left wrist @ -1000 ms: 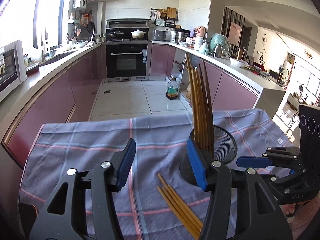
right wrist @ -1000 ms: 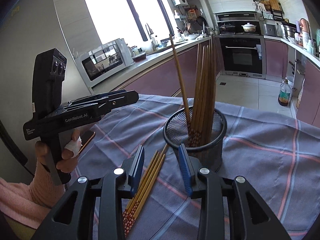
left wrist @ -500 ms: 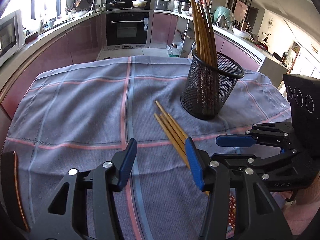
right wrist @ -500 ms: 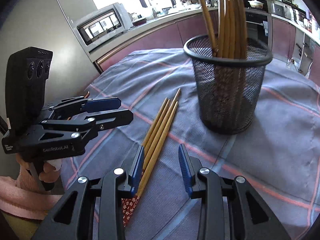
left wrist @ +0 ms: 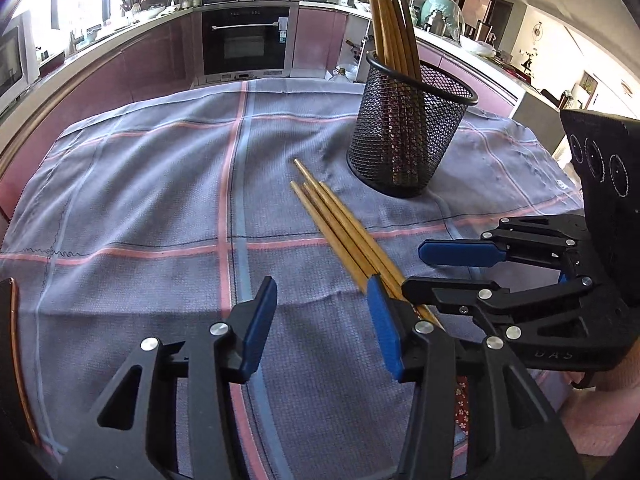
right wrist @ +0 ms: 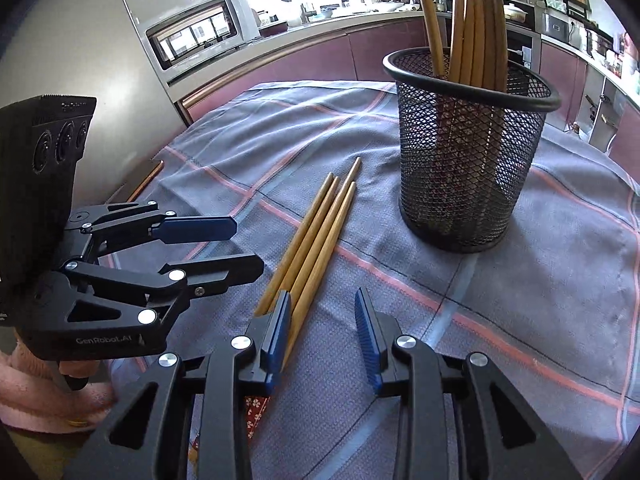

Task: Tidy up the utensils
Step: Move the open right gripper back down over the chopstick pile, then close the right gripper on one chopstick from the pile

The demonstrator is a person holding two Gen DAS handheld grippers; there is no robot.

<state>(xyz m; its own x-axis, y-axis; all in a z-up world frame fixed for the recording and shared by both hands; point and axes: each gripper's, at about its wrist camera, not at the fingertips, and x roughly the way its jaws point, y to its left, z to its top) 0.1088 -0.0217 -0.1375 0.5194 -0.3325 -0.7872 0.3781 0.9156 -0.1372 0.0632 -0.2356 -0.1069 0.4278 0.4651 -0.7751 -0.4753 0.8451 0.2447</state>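
**Both grippers low over loose chopsticks**

Both grippers have dropped and tilted down since a second ago; the cup, then close under the cameras, now sits further up the frame. The left gripper (left wrist: 322, 326) hangs over bare cloth, its right finger at the edge of the chopsticks (left wrist: 340, 228). Its jaws are closing with nothing between them. The right gripper (right wrist: 322, 334) is closing too; at least one stick runs into the gap by its left finger, but the pads do not press on it. Neither tool grasps anything.

Four loose chopsticks lie side by side on the cloth (left wrist: 160, 184), tips pointing toward the mesh cup (left wrist: 408, 128), just beside it but apart. Their patterned butt ends sit under the grippers. More chopsticks stand in the cup, leaning on its rim.

Step in hand, as judged: reaching to pick up the loose sticks, pick not yet made. Next move calls for centring one jaw pair over the thick ends, closing firmly, lifting, tipping the sticks upright, then dropping them into the cup. Risk: round sticks roll or fan apart when pinched; the two tools are near each other and could collide.

Surface: grey checked cloth with pink lines, slightly wrinkled. Room: kitchen with mauve cabinets, an oven (left wrist: 244, 40) at the back, a microwave (right wrist: 196, 36), and a bright window.
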